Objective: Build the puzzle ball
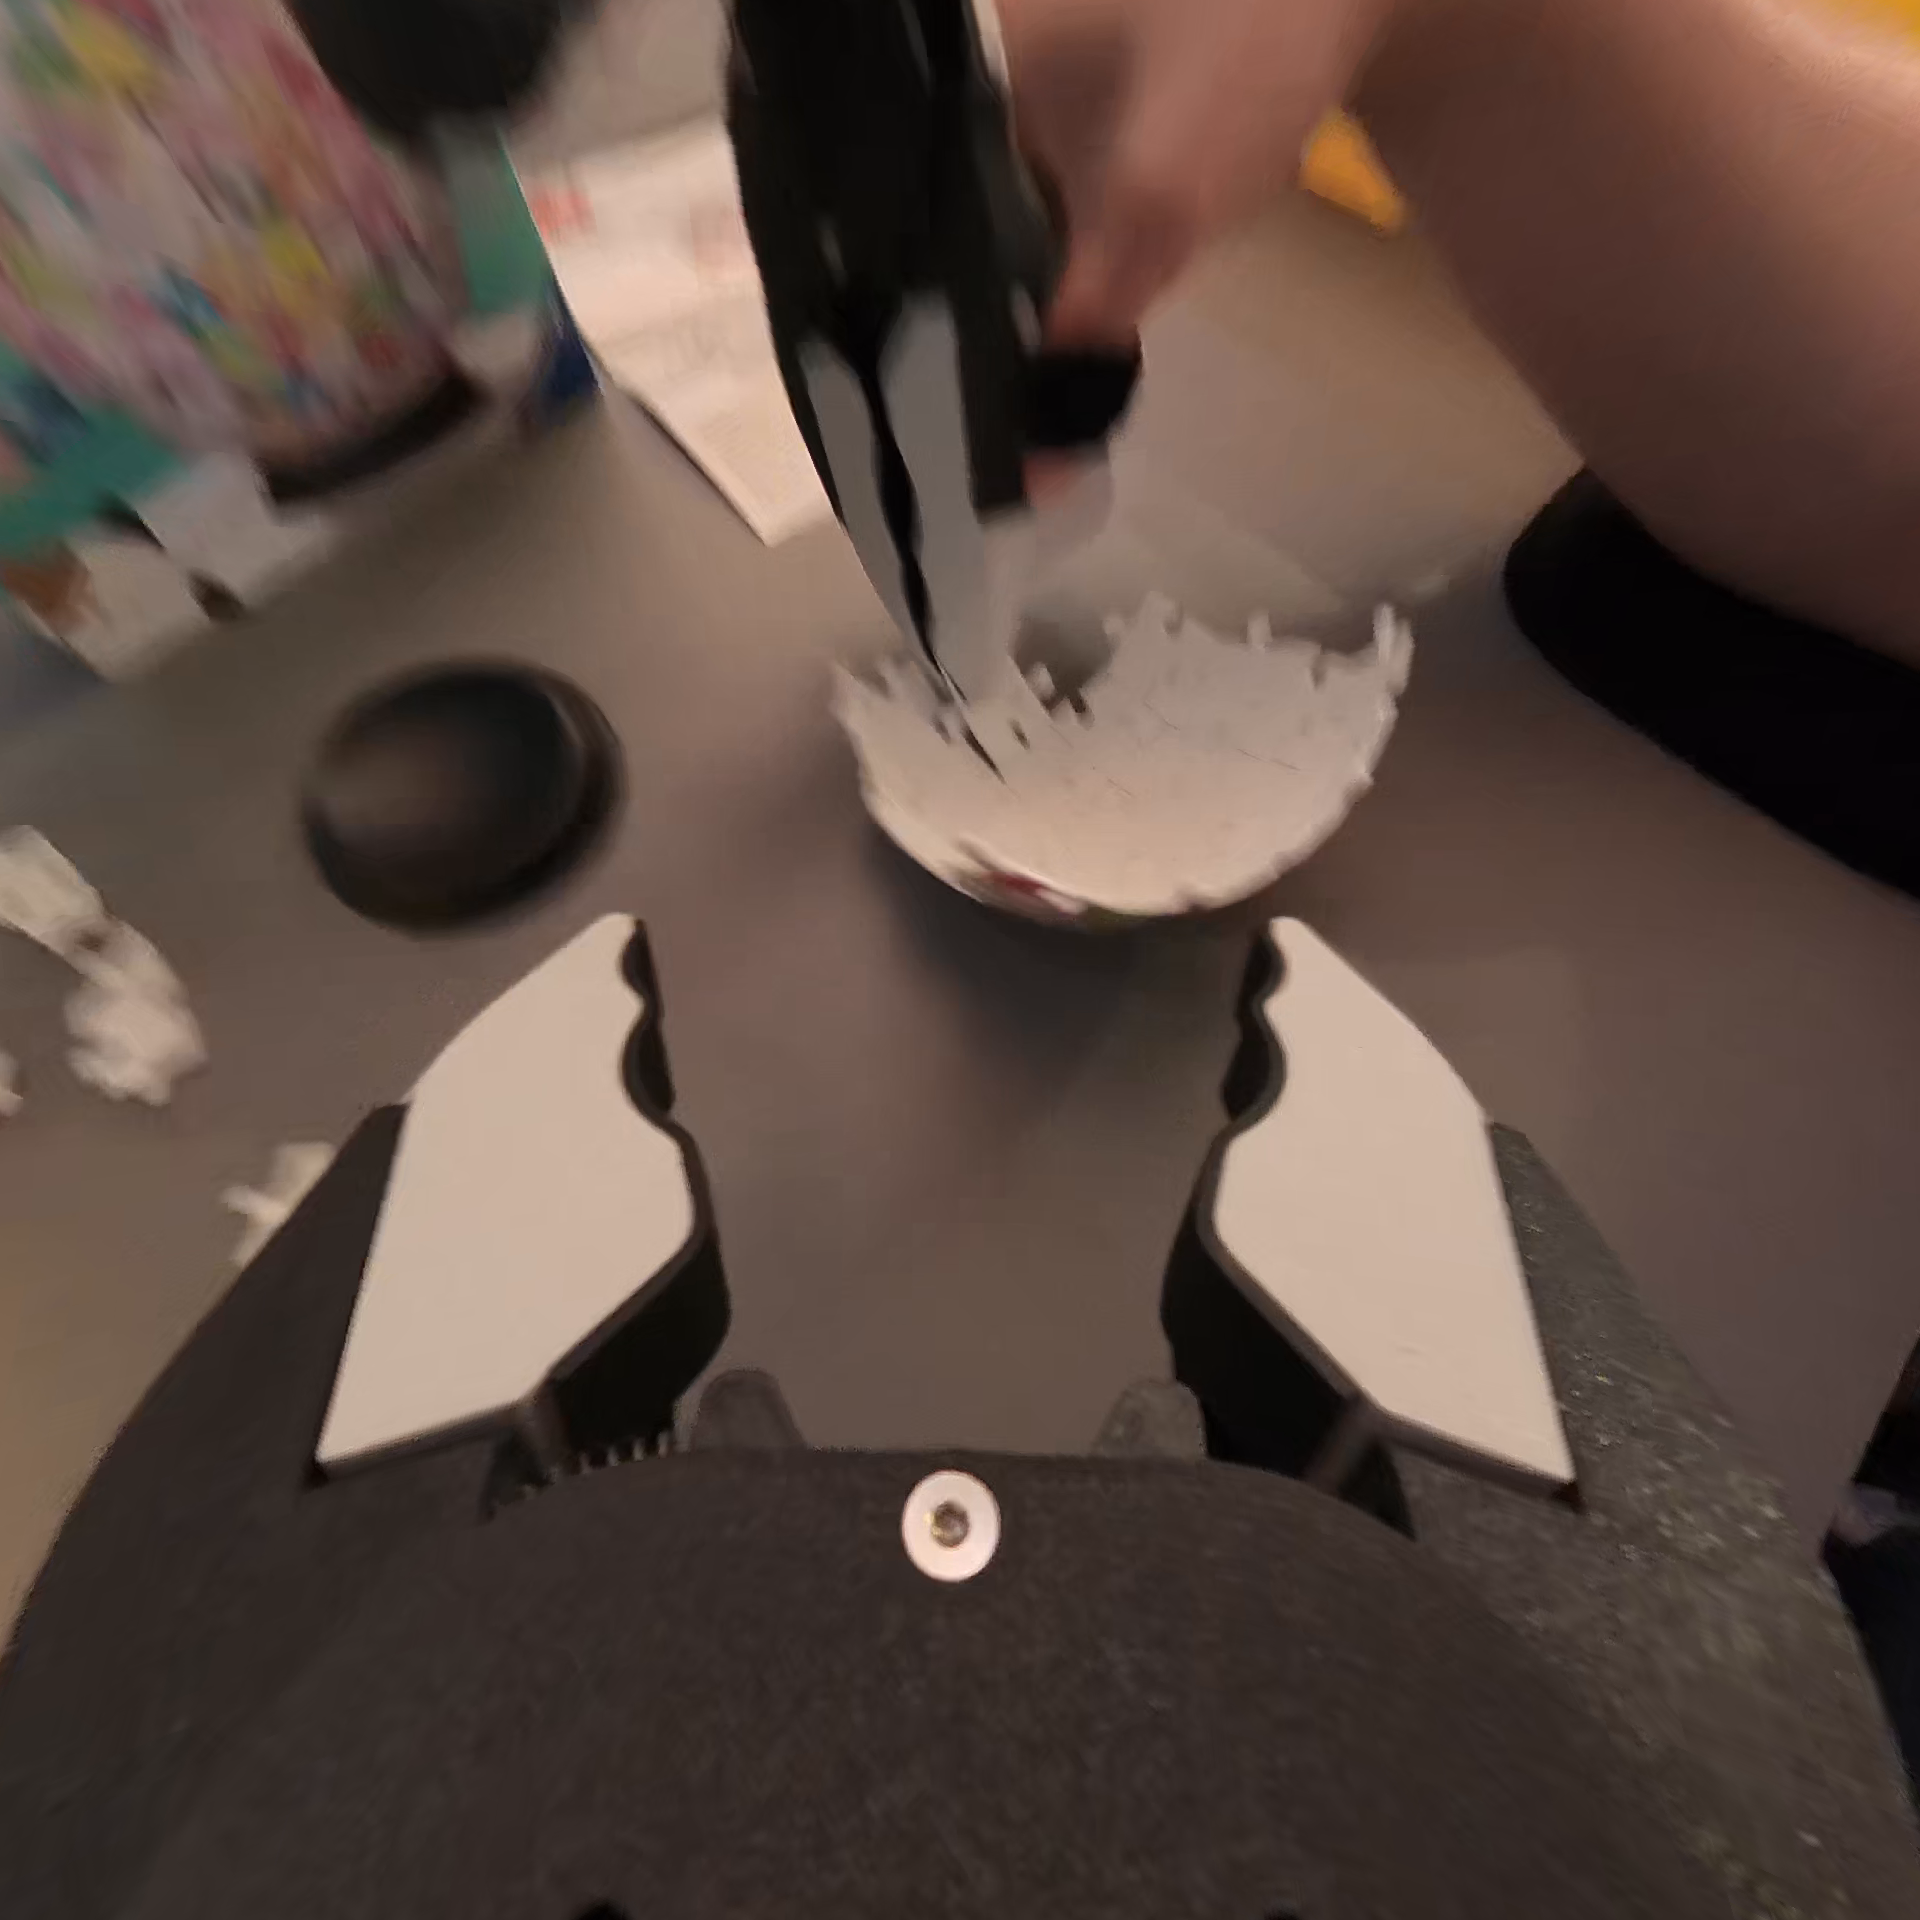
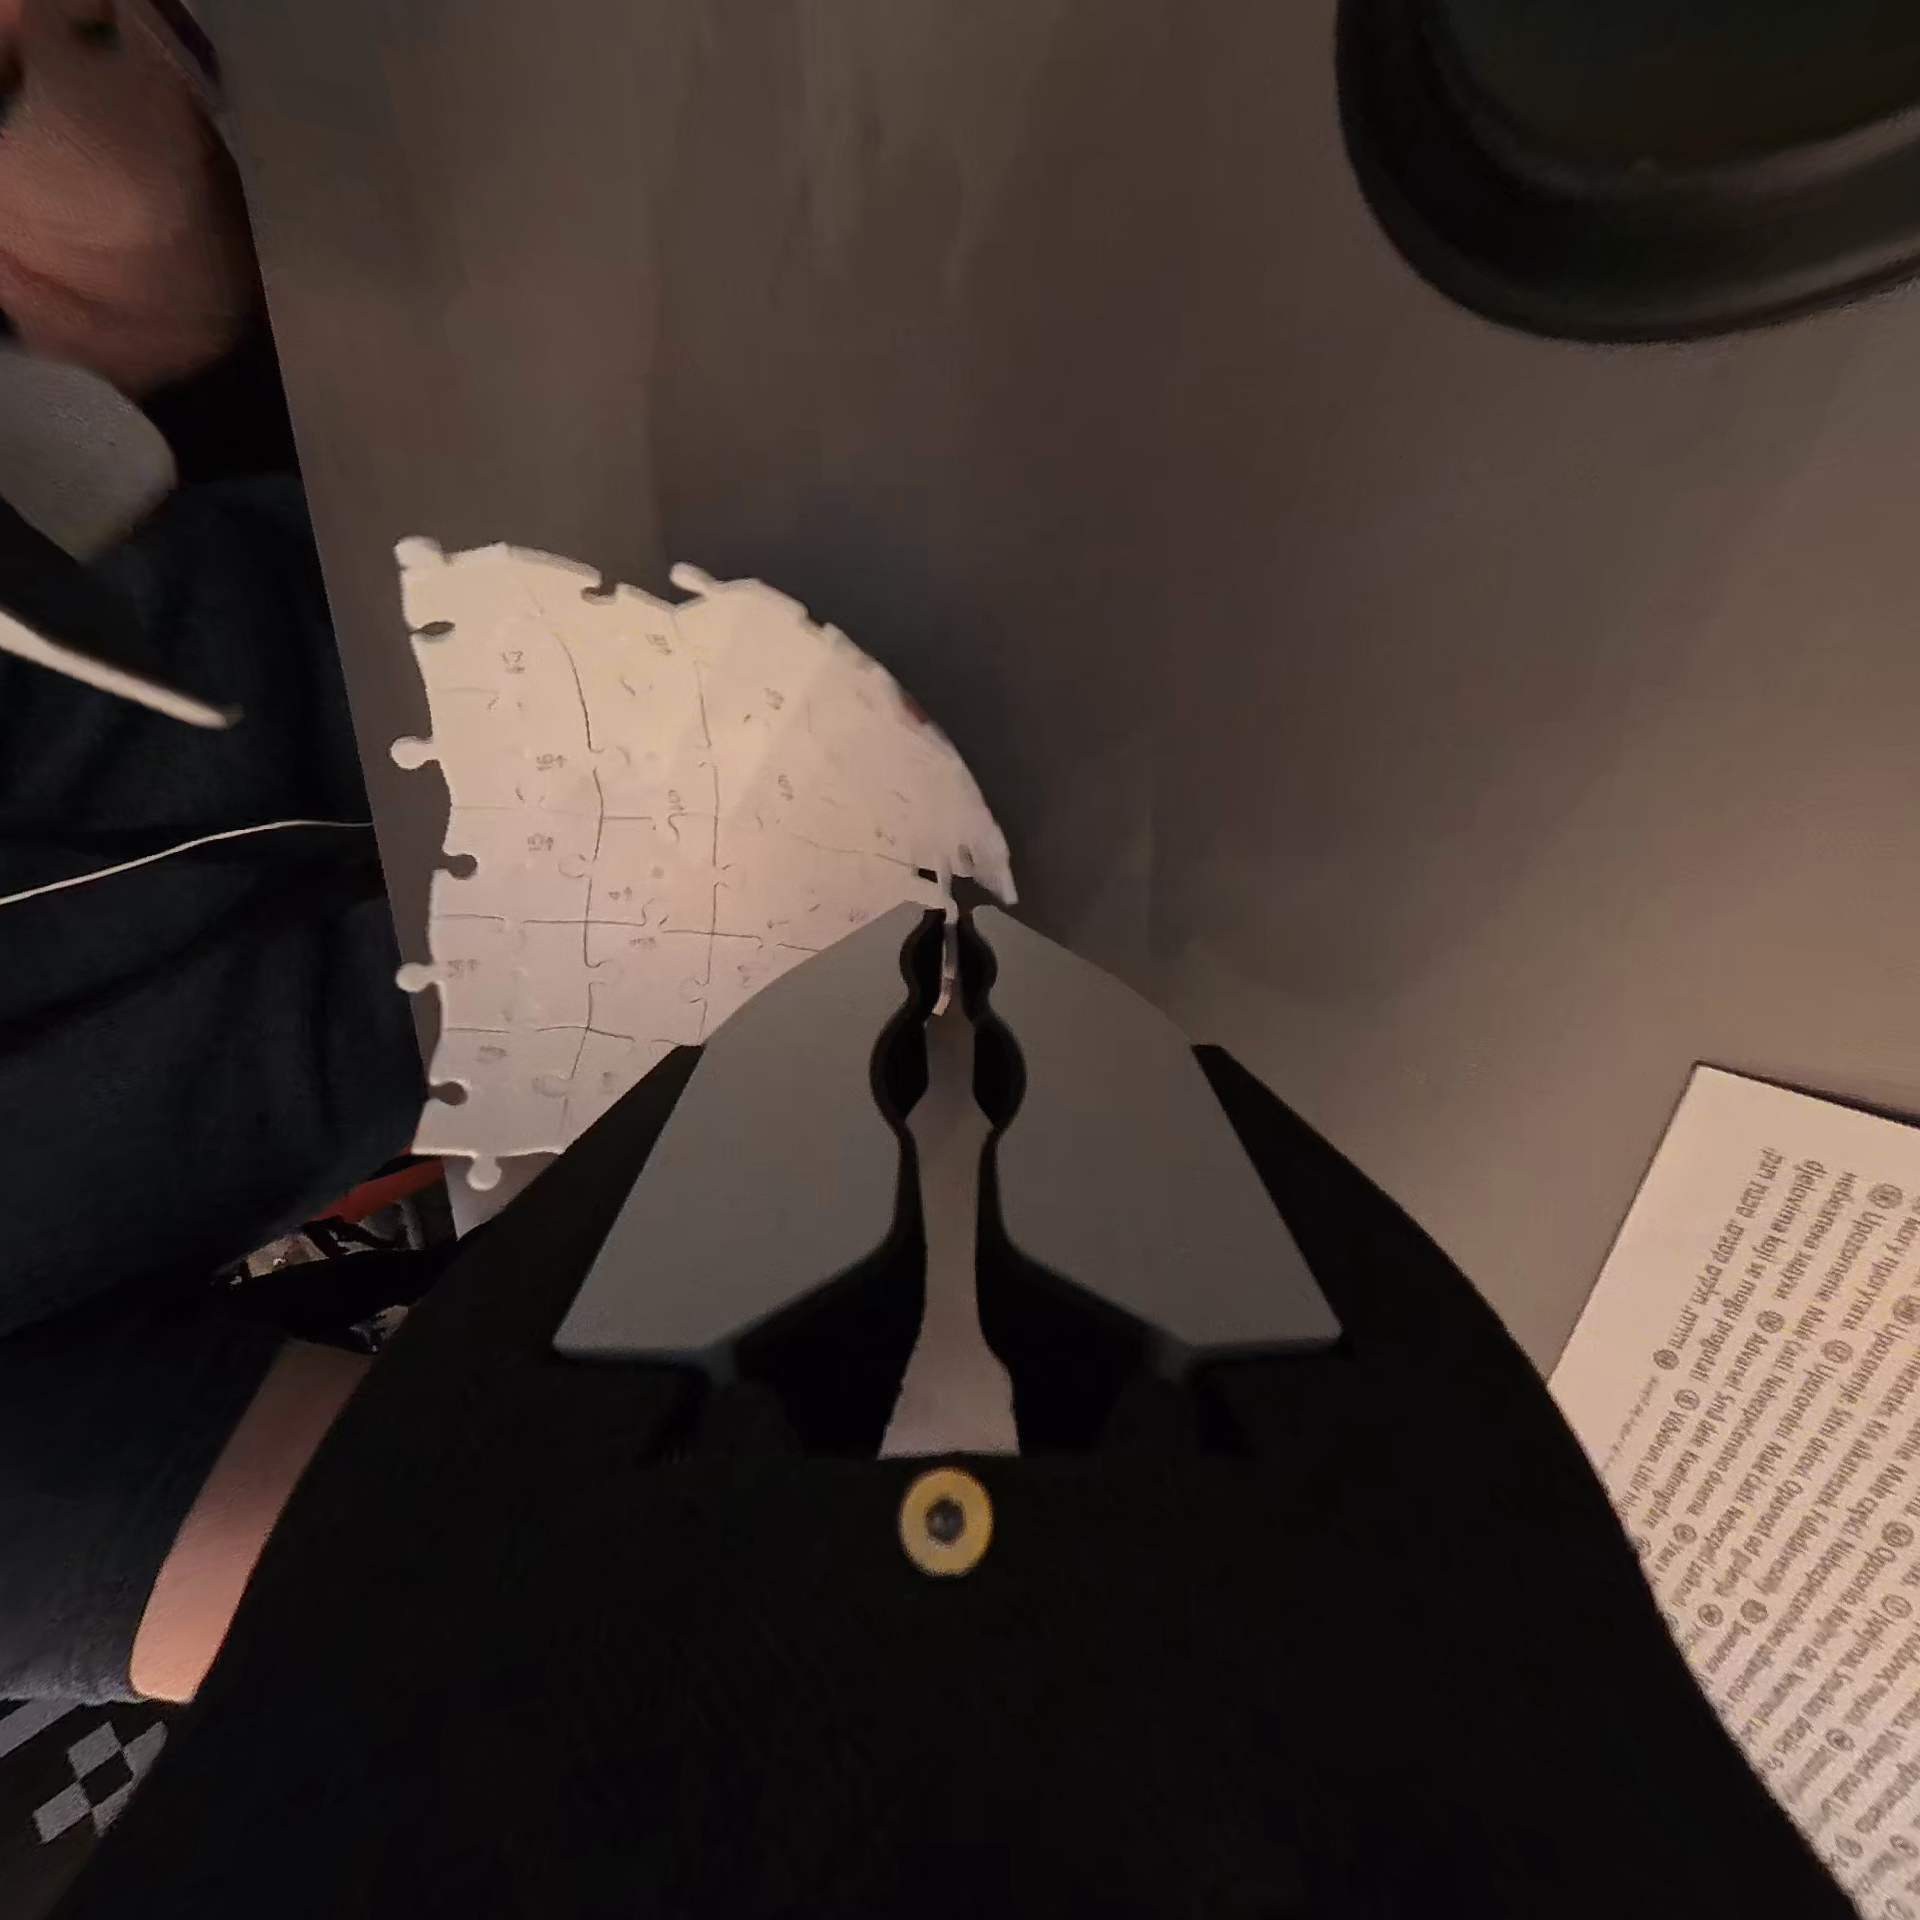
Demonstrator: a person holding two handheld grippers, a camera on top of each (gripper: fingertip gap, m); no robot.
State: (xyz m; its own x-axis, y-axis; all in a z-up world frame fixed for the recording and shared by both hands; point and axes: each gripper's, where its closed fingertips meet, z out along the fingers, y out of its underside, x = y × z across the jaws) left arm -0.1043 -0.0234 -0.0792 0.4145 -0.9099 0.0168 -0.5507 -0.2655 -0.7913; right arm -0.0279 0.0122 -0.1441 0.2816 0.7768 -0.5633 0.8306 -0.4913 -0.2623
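Right gripper (image 2: 948,914) comes down steeply from above, a person's hand (image 1: 1143,166) on its grip; jaws pinched on the rim of the half-built puzzle ball (image 1: 1122,790), white inside face toward the camera. Shell sits bowl-up on the grey table (image 1: 935,1143). Left gripper (image 1: 951,935) low, just short of the shell, jaws spread wide, holding nothing. Around: black round recess (image 1: 457,795), loose white pieces (image 1: 104,987), printed leaflet (image 2: 1766,1403), colourful box (image 1: 187,229).
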